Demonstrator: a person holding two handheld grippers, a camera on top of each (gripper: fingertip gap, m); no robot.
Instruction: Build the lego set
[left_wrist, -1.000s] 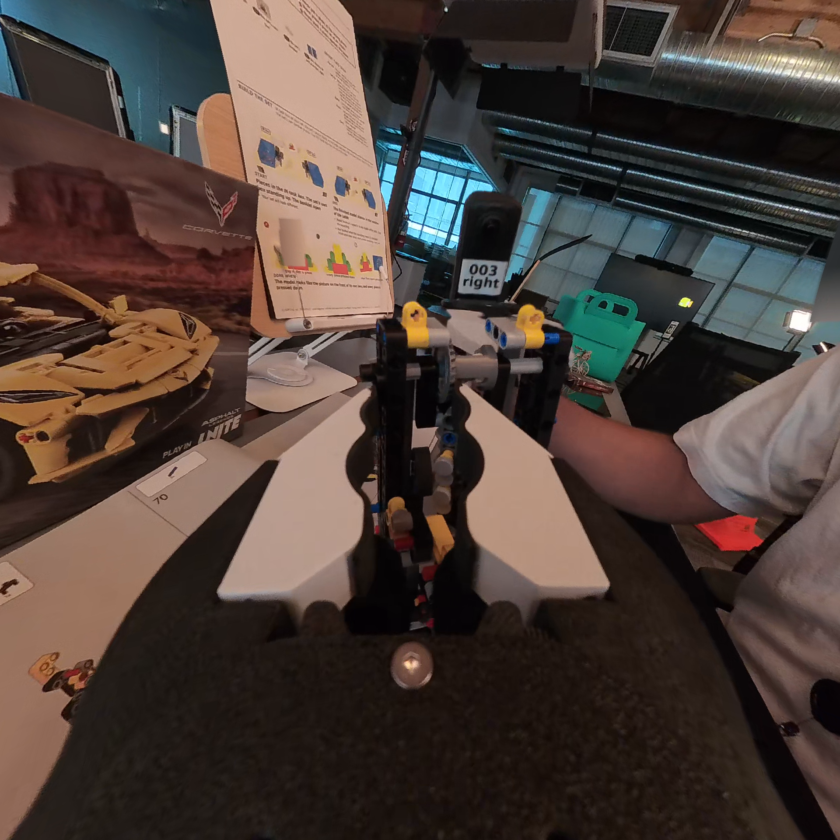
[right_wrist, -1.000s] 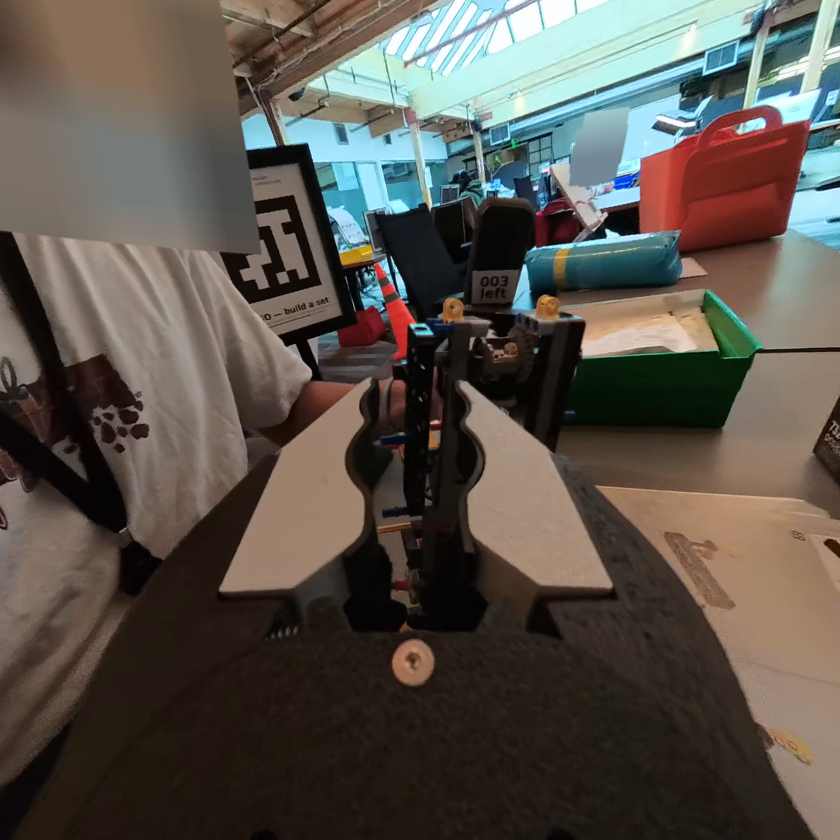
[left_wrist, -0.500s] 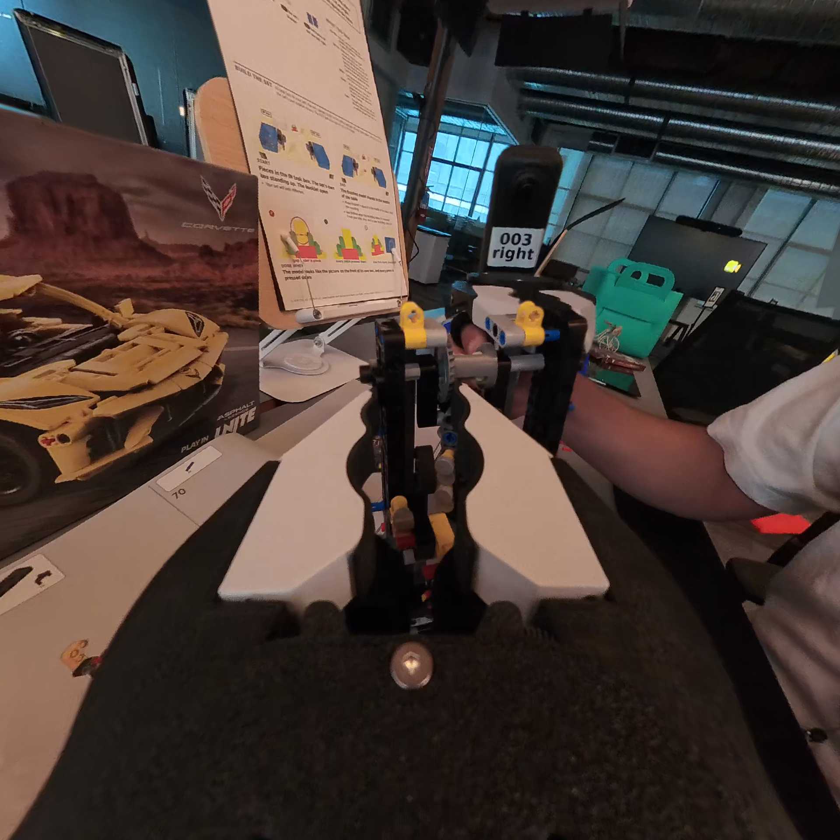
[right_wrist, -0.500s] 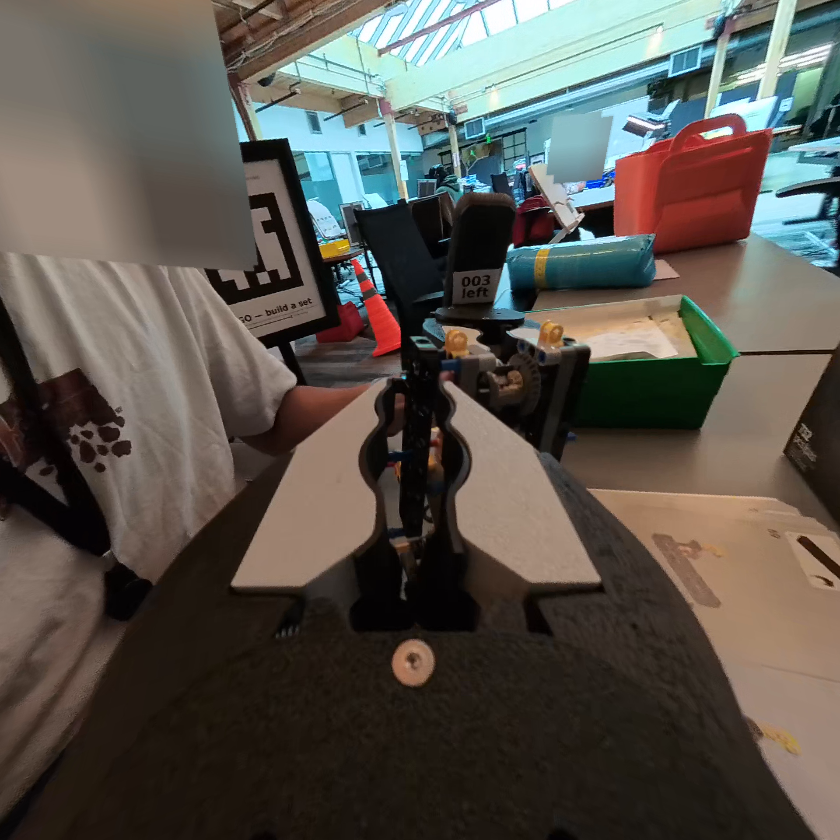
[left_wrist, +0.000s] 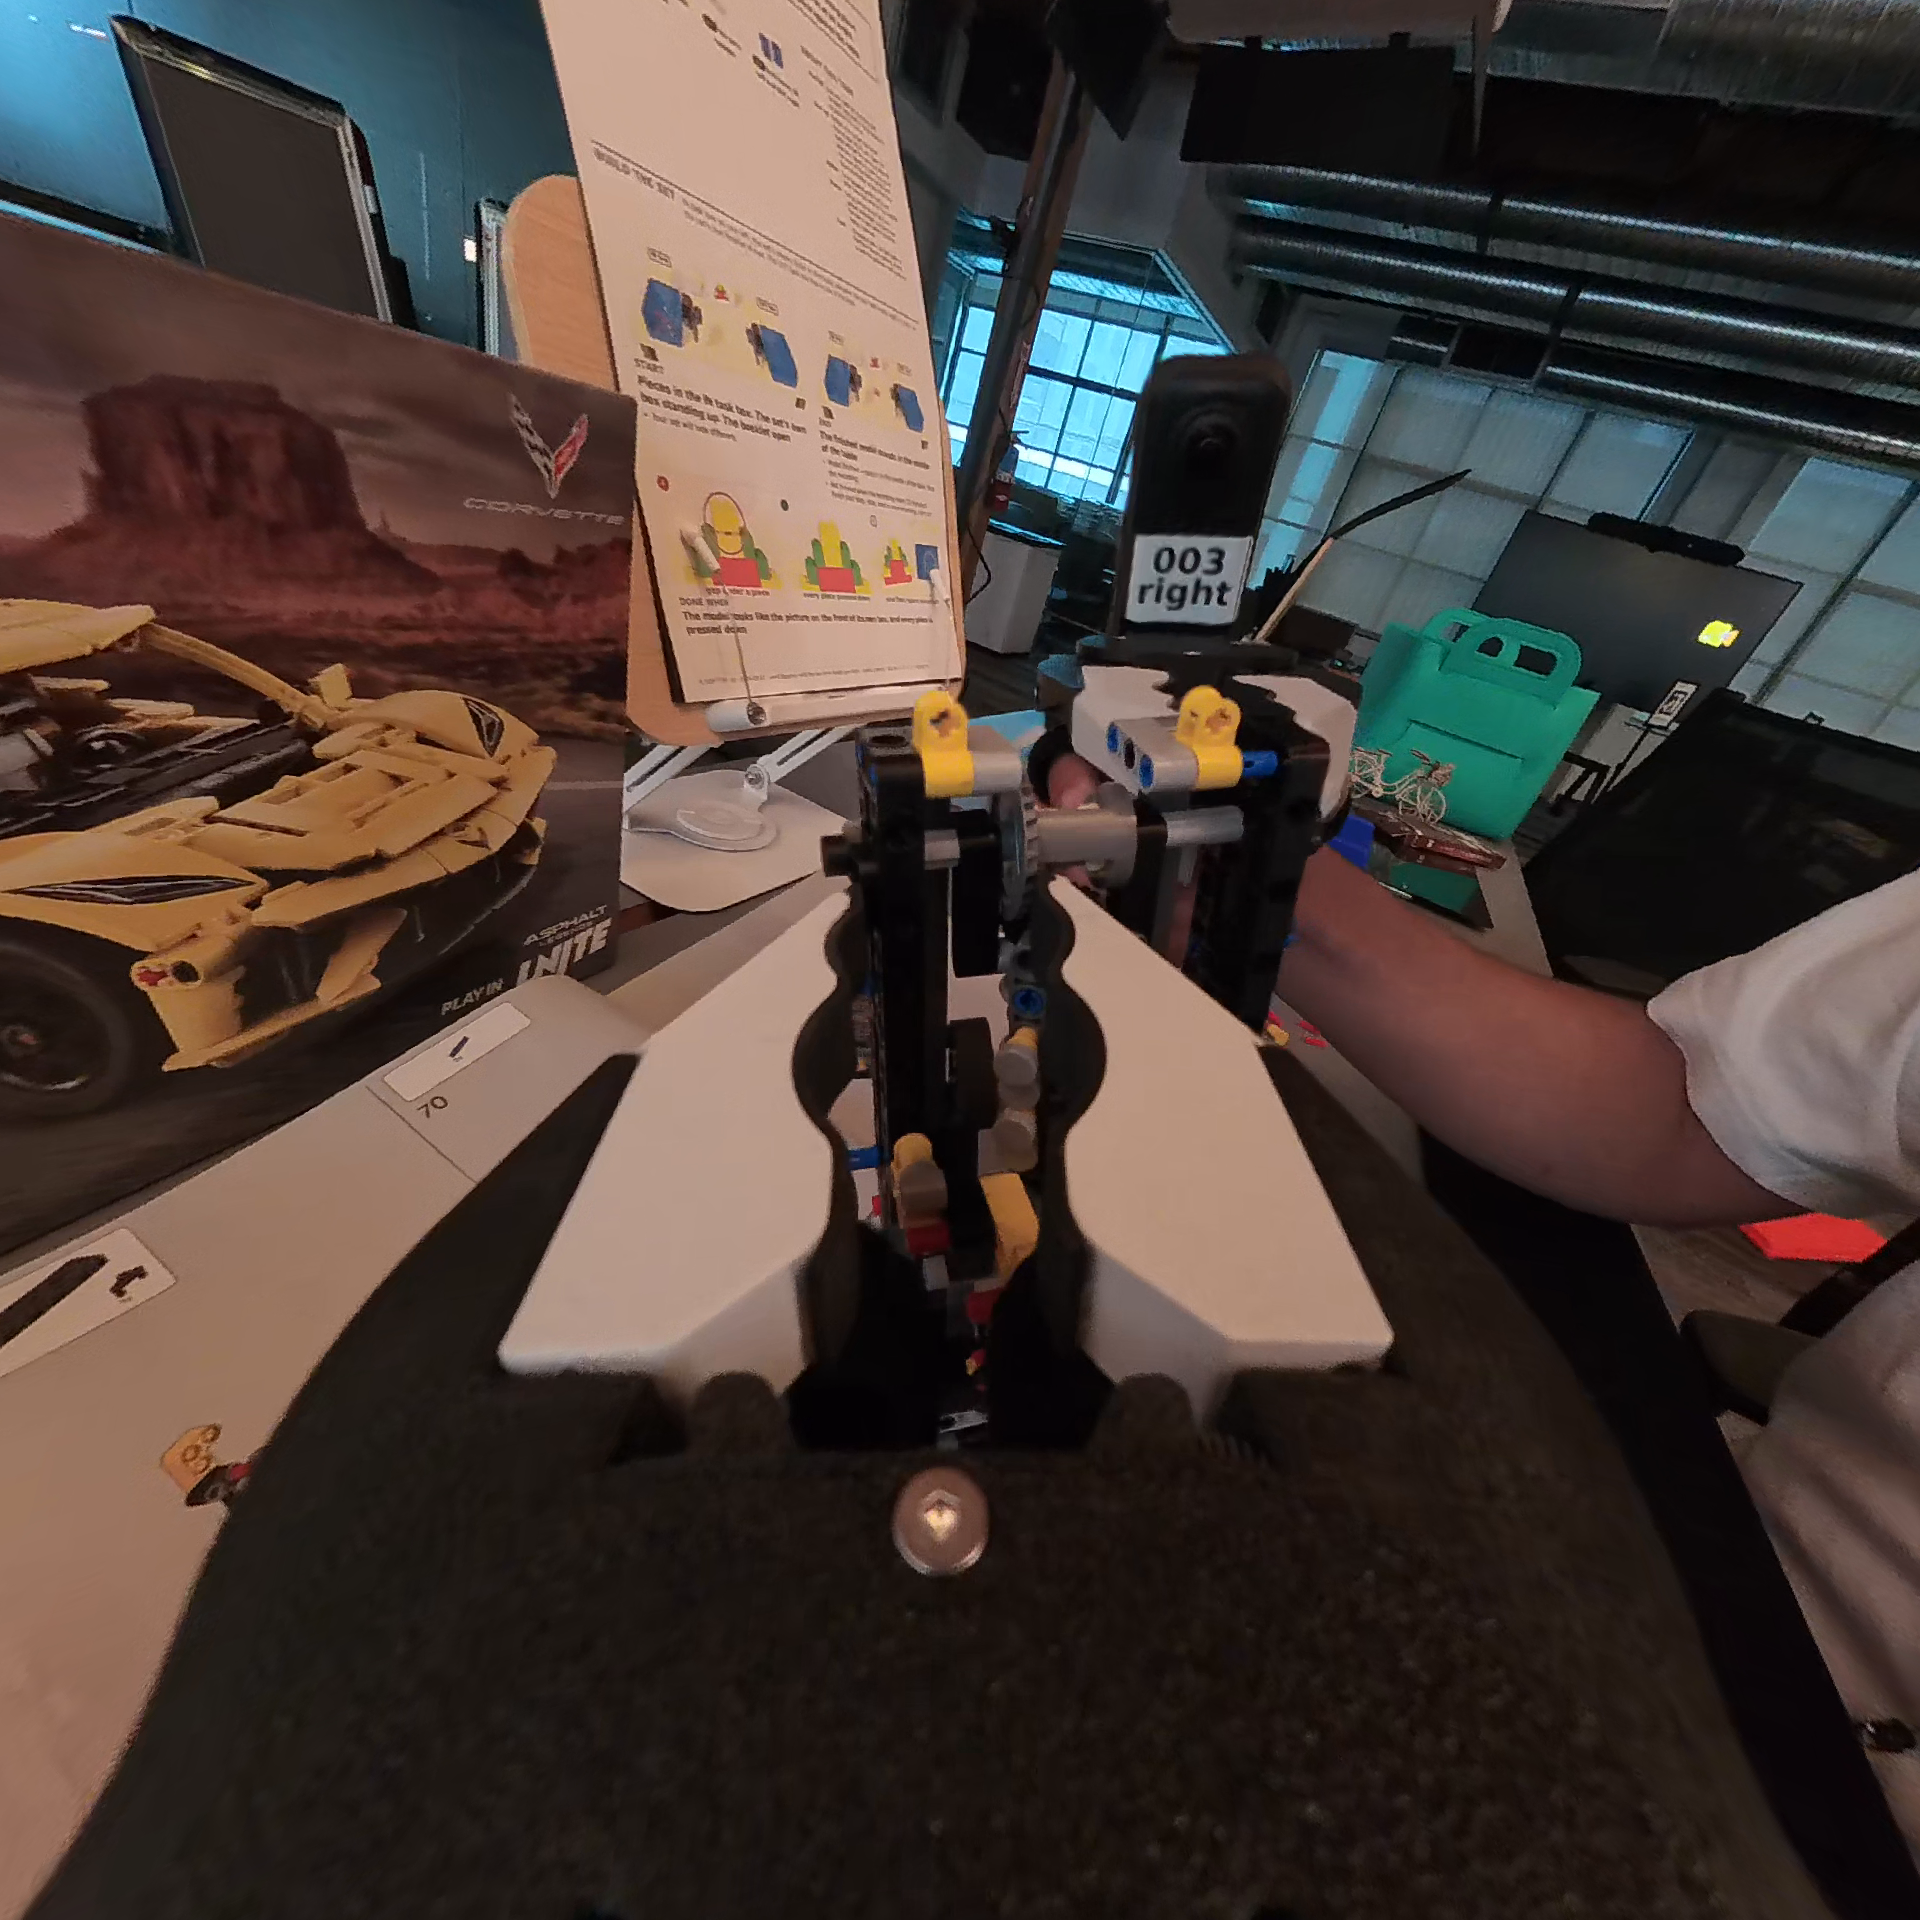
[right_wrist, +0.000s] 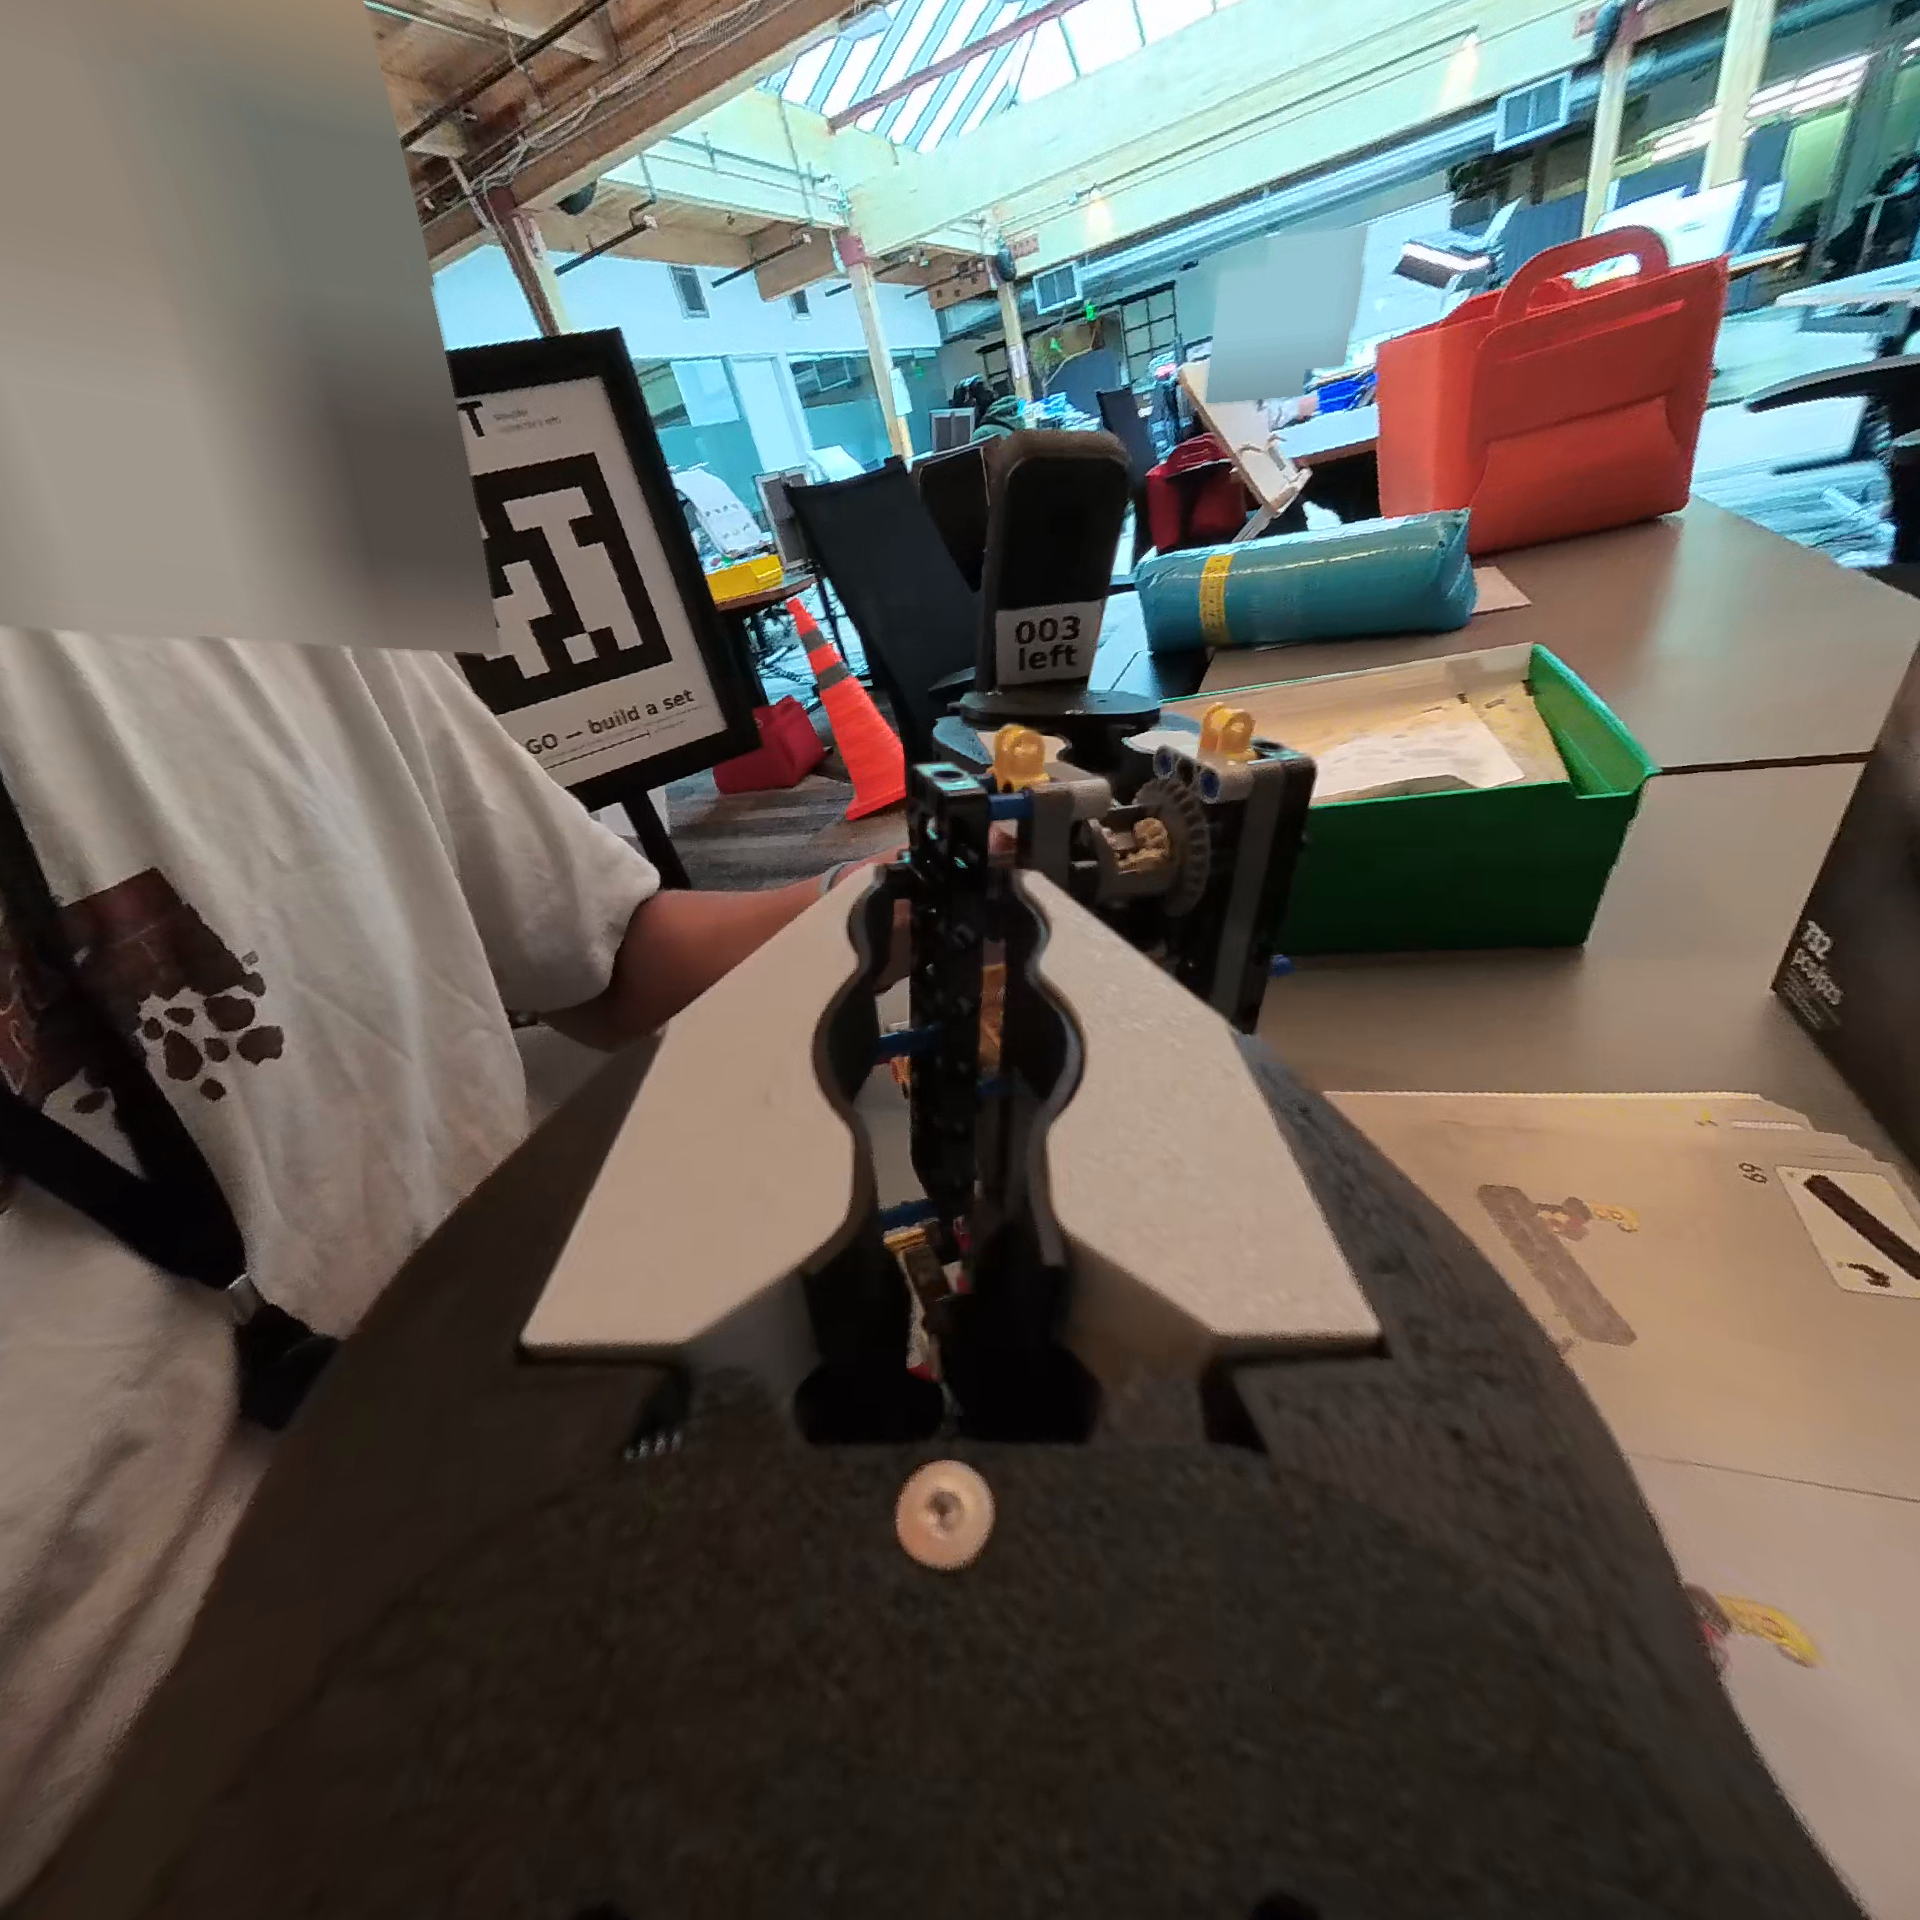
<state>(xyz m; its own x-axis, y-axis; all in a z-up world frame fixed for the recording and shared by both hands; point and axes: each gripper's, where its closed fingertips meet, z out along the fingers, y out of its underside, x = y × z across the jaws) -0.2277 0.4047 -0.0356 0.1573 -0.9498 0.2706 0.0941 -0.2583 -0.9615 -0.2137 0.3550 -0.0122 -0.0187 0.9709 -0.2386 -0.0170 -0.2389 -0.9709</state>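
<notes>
Both grippers have lifted and tilted a little since a second ago, so the lego model sits higher against the room while the grasp looks unchanged. Held upright in the air above the open instruction booklet on the tabletop, the model is a black beam frame with 2 yellow connectors on top, grey axles and a gear. The left gripper has its white jaws nearly closed on one black side beam of the model. The right gripper grips the opposite side beam the same way, jaws almost together. Behind the model stand the set's box and a green bin. The step looks like checking or turning the part-built frame. Next, it likely needs one gripper to let go and fetch a piece.
</notes>
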